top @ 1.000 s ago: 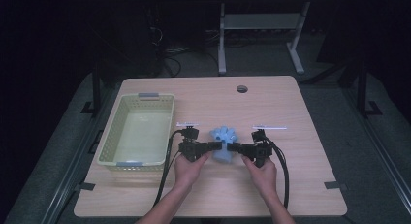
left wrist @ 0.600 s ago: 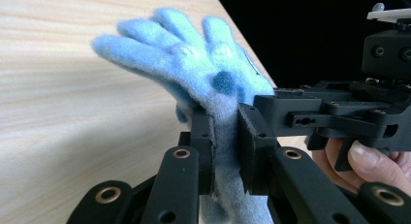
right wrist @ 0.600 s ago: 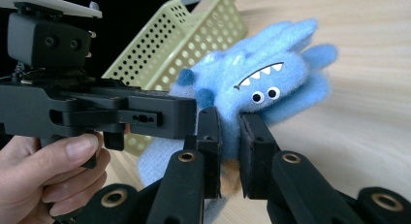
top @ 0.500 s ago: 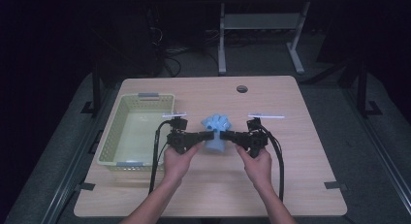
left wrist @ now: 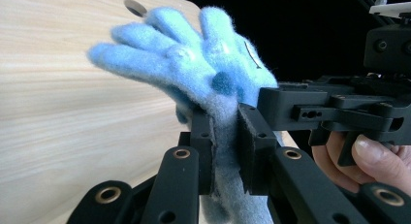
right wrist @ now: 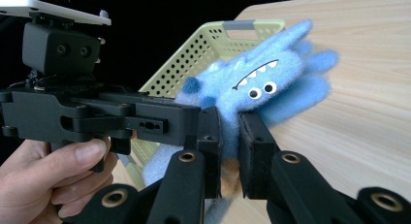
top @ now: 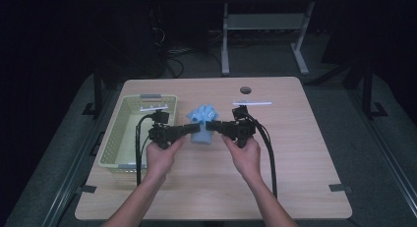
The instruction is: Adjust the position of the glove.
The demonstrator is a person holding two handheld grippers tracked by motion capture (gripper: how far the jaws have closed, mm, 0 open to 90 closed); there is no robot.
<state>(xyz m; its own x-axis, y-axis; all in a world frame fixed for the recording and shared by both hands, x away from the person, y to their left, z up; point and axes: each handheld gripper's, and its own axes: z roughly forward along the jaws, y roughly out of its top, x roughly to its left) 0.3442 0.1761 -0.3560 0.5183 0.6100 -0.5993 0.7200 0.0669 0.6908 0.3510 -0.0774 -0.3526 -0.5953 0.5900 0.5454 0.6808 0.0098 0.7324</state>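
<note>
Lifted since a second ago: fuzzy blue monster-faced glove puppet (top: 202, 125), now off the wooden table (top: 295, 187), just right of the pale green perforated plastic basket (top: 129, 133). Pinched from the left by left gripper (top: 194, 127) and from the right by right gripper (top: 209, 125), both clamped on its fleece. Probably bound for that basket.

Both hand-held grippers (top: 189, 131) (top: 216, 127) clamped shut, facing inward.
</note>
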